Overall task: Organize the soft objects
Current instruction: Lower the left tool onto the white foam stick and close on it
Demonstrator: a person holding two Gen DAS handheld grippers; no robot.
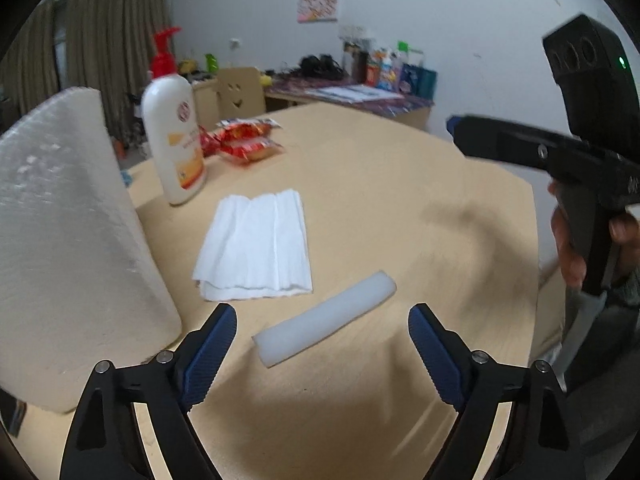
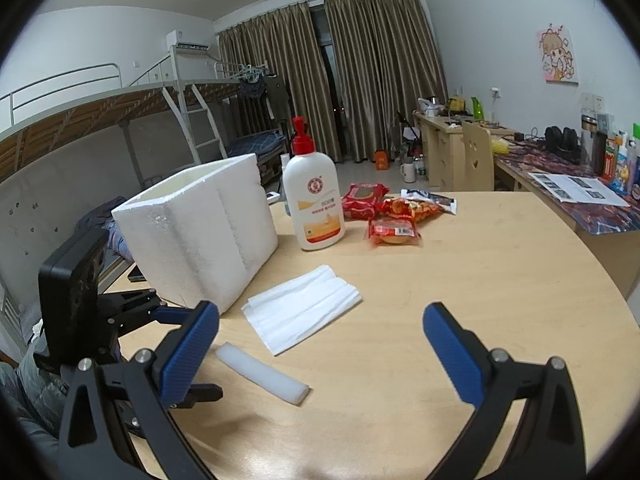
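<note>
Left wrist view has the left gripper (image 1: pixel 322 320) hovering low over the table (image 1: pixel 400 184), jaws spread wide and empty, with the foam bar (image 1: pixel 325 319) lying slantwise right between the fingertips. The tissues (image 1: pixel 256 240) lie flat just beyond the bar, and the foam box (image 1: pixel 68 248) stands just to the bar's left. The bottle (image 1: pixel 172 136) and snack packs (image 1: pixel 244 140) sit well beyond the bar. The right gripper (image 2: pixel 320 340) is also spread and empty, held above the table to the right of the bar.

The step in hand looks like picking up the bar with the left gripper, probably to drop it into the box. To do it well, I would turn the wrist so the pads close across the bar's short width, not along its length, and take it near the middle so it does not droop or pivot. Squeeze gently, since foam crushes. Lower until the tips nearly touch the table beside the bar, and keep clear of the tissues' near edge.
</note>
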